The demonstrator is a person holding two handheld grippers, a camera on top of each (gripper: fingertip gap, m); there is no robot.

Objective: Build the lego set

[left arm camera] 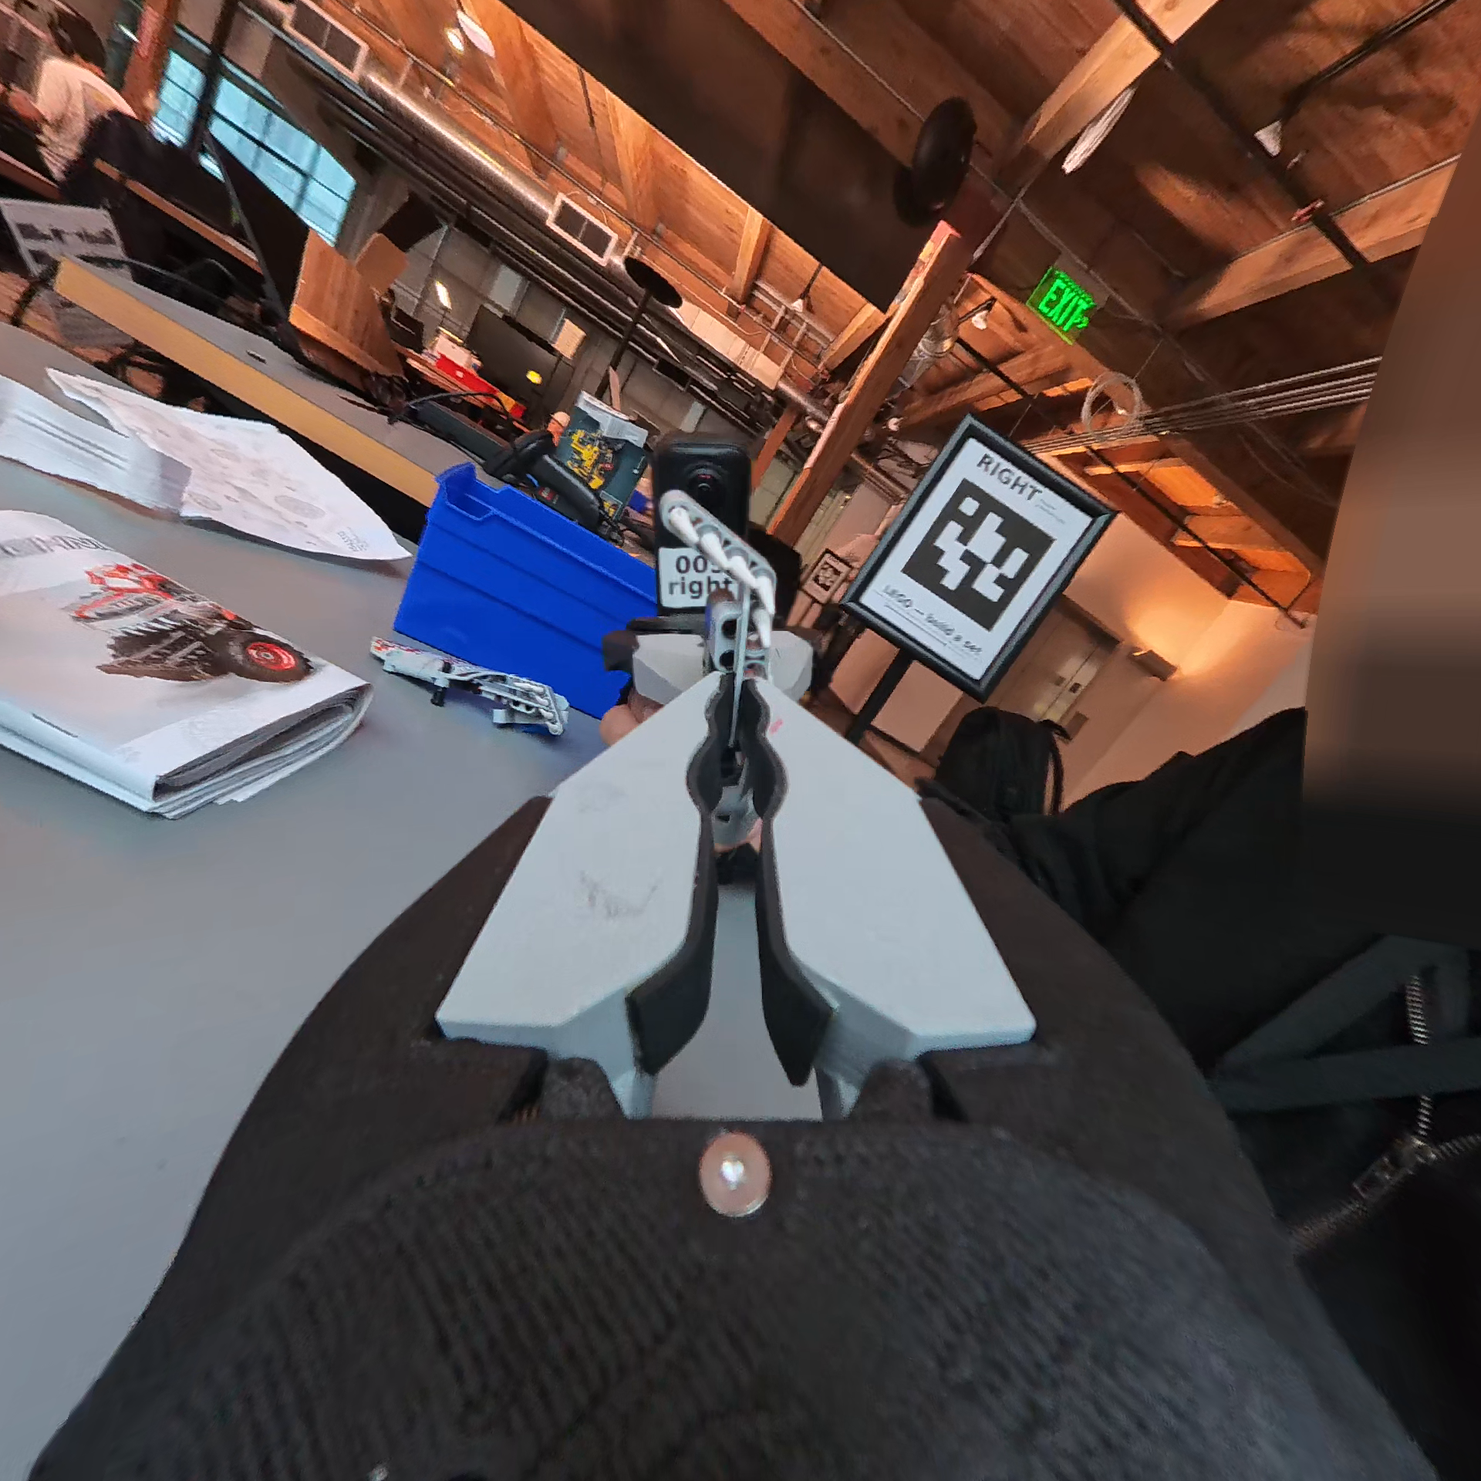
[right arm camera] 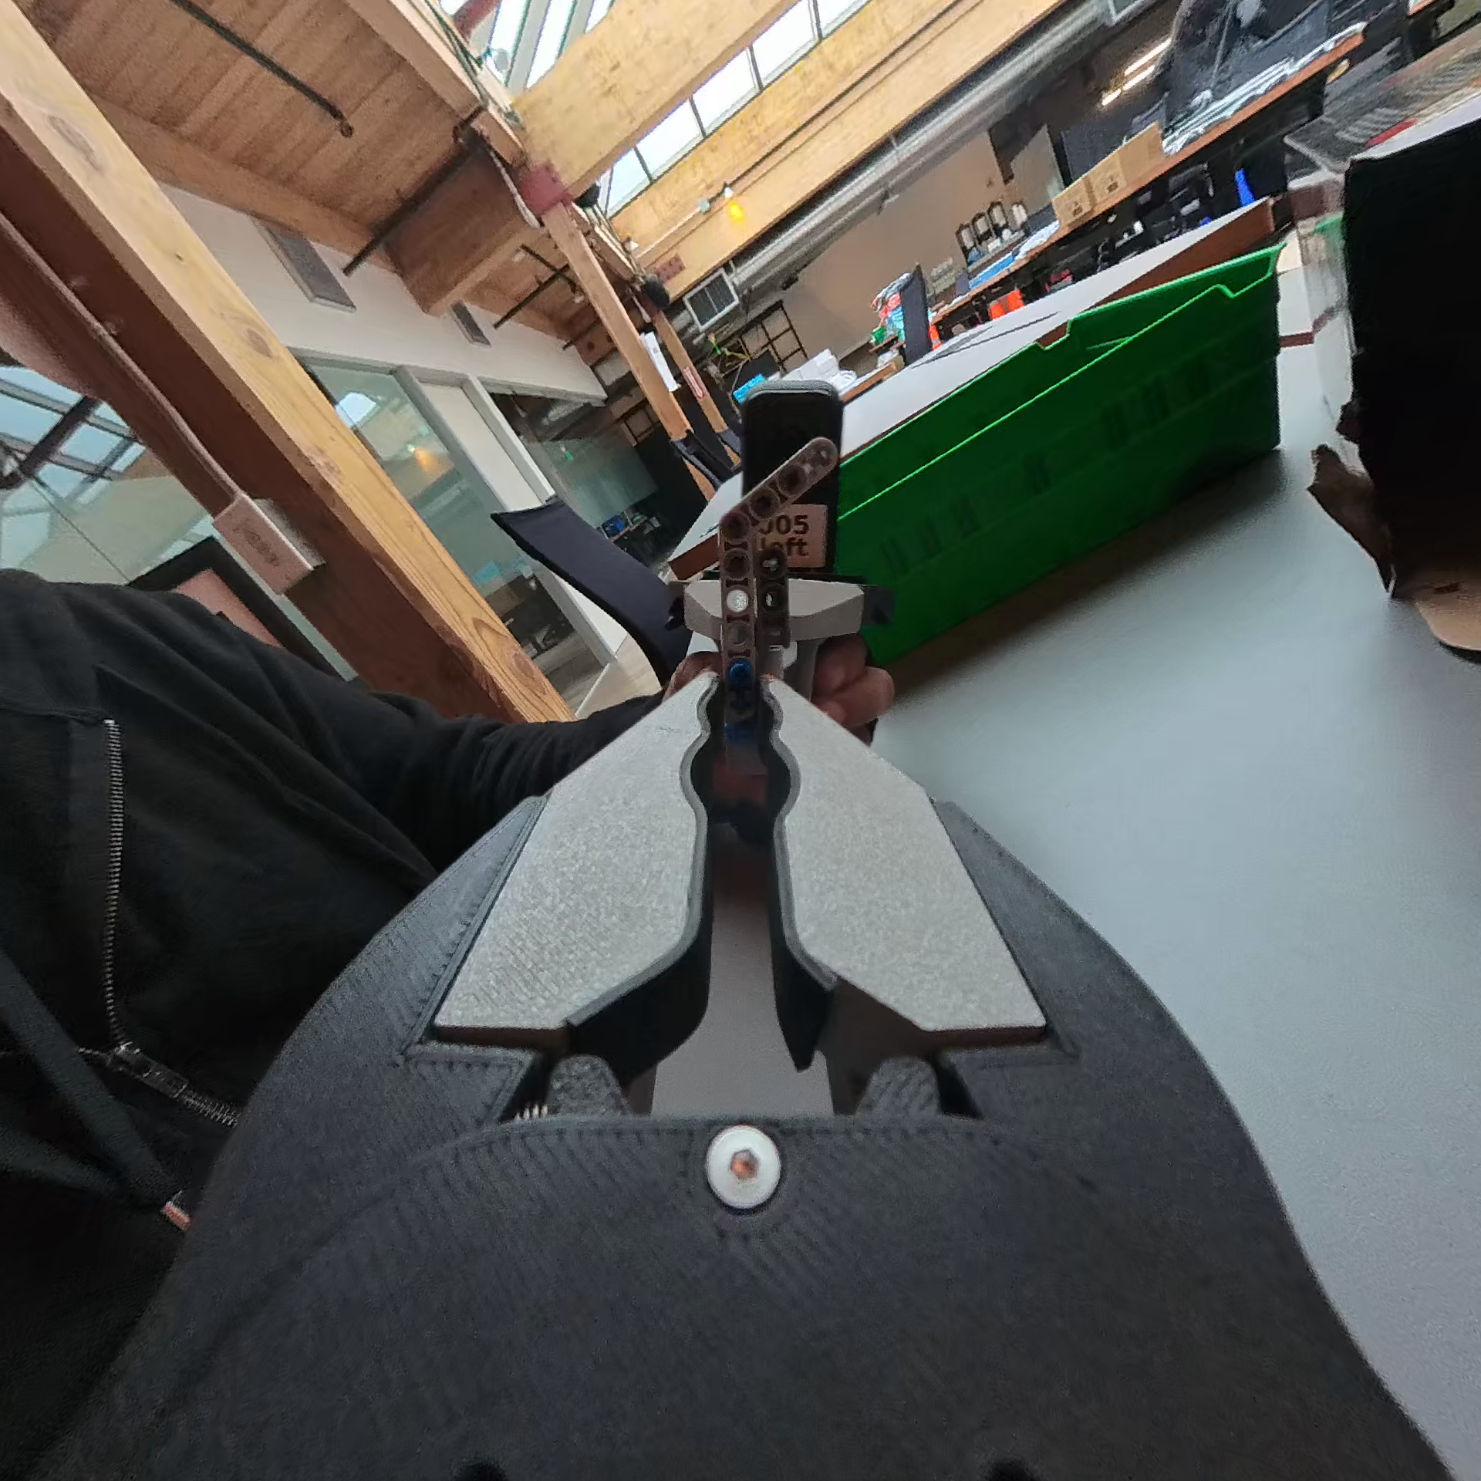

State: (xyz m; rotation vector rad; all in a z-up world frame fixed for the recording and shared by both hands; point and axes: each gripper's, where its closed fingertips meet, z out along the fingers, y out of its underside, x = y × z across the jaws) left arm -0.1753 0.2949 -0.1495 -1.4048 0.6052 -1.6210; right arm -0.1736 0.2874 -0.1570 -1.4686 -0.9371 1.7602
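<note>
My left gripper is shut on a grey lego beam assembly, held upright above the table. A bent grey beam with white pins tops it. My right gripper is shut on the same assembly from the opposite side. In the right wrist view the bent beam rises from the fingertips, with a blue pin at its base. Each gripper shows behind the assembly in the other's view, right gripper fingers and left gripper fingers.
A blue bin, a small lego subassembly, a folded instruction booklet and loose sheets lie on the grey table. A green bin and a black box stand further off. A framed marker sign stands behind. The tips of both grippers are at nearly the same place.
</note>
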